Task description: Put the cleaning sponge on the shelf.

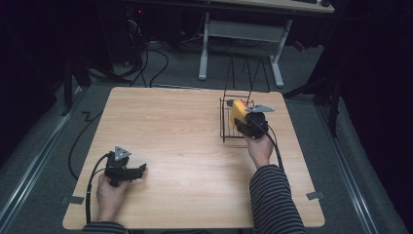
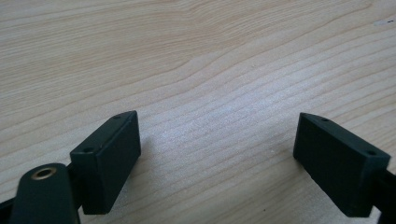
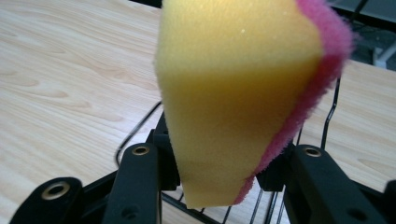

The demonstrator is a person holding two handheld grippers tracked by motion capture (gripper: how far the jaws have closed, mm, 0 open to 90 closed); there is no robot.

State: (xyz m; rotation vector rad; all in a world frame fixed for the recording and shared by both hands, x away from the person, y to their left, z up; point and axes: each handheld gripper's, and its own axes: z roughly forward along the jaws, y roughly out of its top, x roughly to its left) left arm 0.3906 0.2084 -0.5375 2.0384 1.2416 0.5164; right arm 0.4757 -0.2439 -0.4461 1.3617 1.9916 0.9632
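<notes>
Sponge (image 3: 238,93), yellow with pink scrub layer, sits clenched in our right tool (image 3: 219,172), squeezed narrow between jaws. High view puts it right of centre in frame (image 1: 238,111), over black wire rack (image 1: 226,127) on wooden surface (image 1: 185,131). Rack wires visible below sponge in right gripper view (image 3: 135,133). Our left tool (image 1: 141,170) at lower left of high view, resting low on surface, jaws spread wide, nothing between them; bare wood grain under it (image 2: 215,140).
</notes>
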